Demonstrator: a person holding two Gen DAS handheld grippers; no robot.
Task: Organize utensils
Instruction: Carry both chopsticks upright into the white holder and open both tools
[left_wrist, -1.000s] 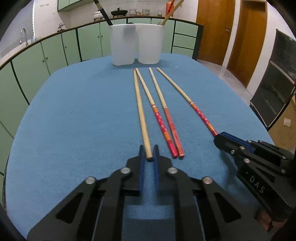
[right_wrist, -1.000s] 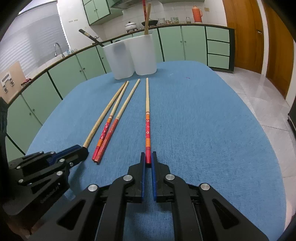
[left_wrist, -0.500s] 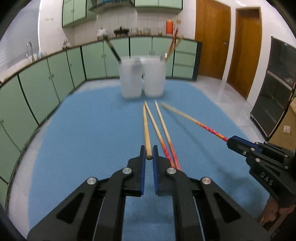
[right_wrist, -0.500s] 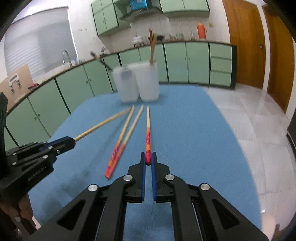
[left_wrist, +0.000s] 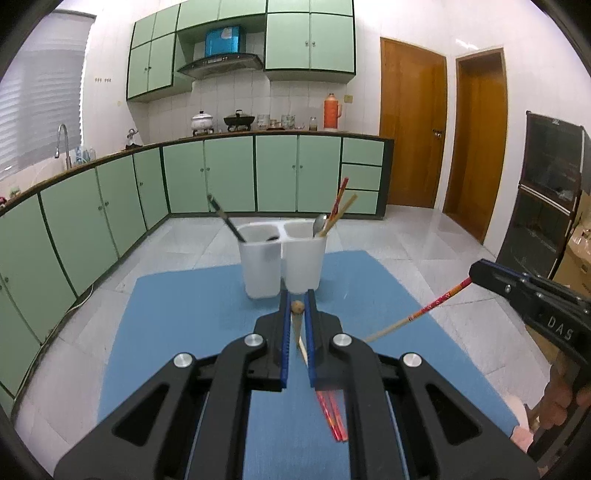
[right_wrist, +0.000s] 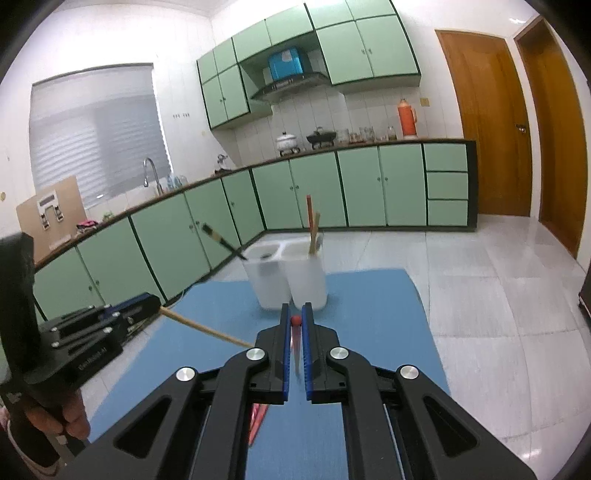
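My left gripper (left_wrist: 297, 299) is shut on the end of a plain wooden chopstick (left_wrist: 297, 325), held up off the blue table (left_wrist: 184, 314). My right gripper (right_wrist: 295, 310) is shut on the red end of a red-patterned chopstick (right_wrist: 295, 332), also lifted. Each shows in the other view: the right gripper (left_wrist: 474, 271) with its red-patterned chopstick (left_wrist: 424, 314), the left gripper (right_wrist: 157, 301) with its wooden chopstick (right_wrist: 203, 326). Two red chopsticks (left_wrist: 332, 417) still lie on the table below. The white two-cup holder (left_wrist: 284, 258) stands just ahead of both grippers.
The holder's left cup has a dark-handled utensil (left_wrist: 225, 219); the right cup has a spoon and chopsticks (left_wrist: 340, 206). Tiled floor surrounds the table, with green cabinets (left_wrist: 221, 173) behind and wooden doors (left_wrist: 413, 129) at the right. A hand (right_wrist: 62, 417) grips the left tool.
Both grippers have risen well above the table, each lifting its chopstick off the blue surface. The holder now sits lower and closer in both views.
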